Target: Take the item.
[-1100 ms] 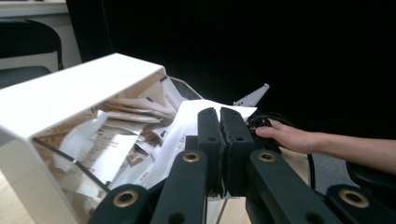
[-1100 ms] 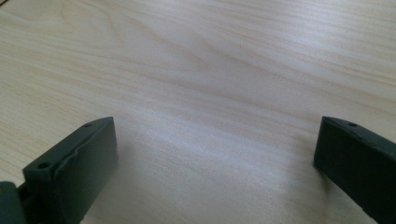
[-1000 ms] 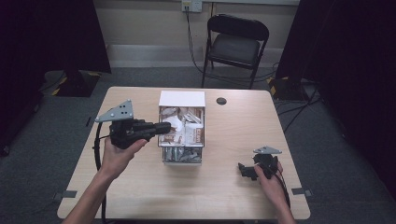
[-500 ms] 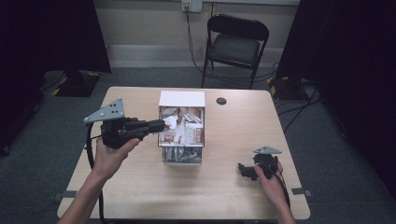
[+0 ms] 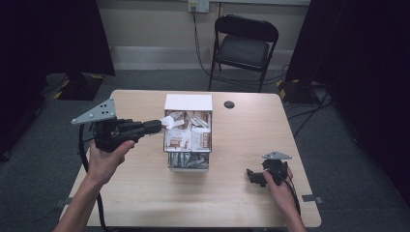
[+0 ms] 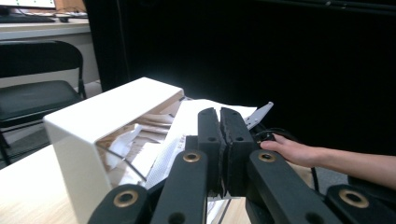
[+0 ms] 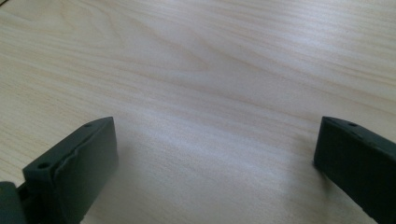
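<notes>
Two grippers show in the high view; the left gripper hangs above the left part of the wooden table, pointing right, its tip at the left rim of a white box that stands at the table's middle; a white packet sits at that tip, partly over the box's rim; the box is crowded with more packets, brown and white; the right gripper rests low on the near right part of the table, well apart from the box, a hand around it; a small dark disc lies on the table far right of the box; a black folding chair stands beyond the table's far edge.

From the left gripper view, the two black jaws stand pressed together, and the white packet lies behind and under them; whether it is pinched between the pads I cannot tell for sure, though it looks caught at their tip; the white box rises at the left, its open side showing crumpled packets; the person's other hand lies farther off on the right.

From the right gripper view, the jaws stand wide apart over bare table, with nothing between them.
</notes>
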Demonstrator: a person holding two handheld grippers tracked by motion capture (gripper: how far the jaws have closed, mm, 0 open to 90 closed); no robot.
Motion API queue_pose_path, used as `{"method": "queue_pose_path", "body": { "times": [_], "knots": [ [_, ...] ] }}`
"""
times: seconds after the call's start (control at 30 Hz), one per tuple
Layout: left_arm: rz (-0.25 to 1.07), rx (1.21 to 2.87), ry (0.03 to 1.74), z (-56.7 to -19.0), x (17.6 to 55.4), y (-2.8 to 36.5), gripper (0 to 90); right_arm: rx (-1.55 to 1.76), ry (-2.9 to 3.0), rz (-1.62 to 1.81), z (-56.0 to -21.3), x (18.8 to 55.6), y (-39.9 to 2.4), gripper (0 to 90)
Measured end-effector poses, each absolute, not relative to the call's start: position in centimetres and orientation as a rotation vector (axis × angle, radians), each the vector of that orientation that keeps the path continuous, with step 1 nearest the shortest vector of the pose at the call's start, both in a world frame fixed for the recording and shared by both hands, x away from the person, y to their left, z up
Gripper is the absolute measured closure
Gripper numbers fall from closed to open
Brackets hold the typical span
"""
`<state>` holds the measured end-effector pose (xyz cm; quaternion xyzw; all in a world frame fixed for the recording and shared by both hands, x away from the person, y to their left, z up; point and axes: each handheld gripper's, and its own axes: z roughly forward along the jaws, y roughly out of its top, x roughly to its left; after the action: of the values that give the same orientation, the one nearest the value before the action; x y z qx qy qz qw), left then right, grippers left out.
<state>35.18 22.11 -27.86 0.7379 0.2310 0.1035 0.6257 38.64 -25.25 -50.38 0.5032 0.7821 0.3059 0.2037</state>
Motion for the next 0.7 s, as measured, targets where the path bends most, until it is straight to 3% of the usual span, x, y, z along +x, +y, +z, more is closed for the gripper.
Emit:
{"method": "queue_pose_path", "body": {
  "times": [0.7],
  "knots": [
    [0.283, 1.682, 0.598, -27.6, 35.0, 25.4, 88.1, 1.404, 2.182, 0.853, -50.4, 38.6, -25.2, 0.0]
  ]
}}
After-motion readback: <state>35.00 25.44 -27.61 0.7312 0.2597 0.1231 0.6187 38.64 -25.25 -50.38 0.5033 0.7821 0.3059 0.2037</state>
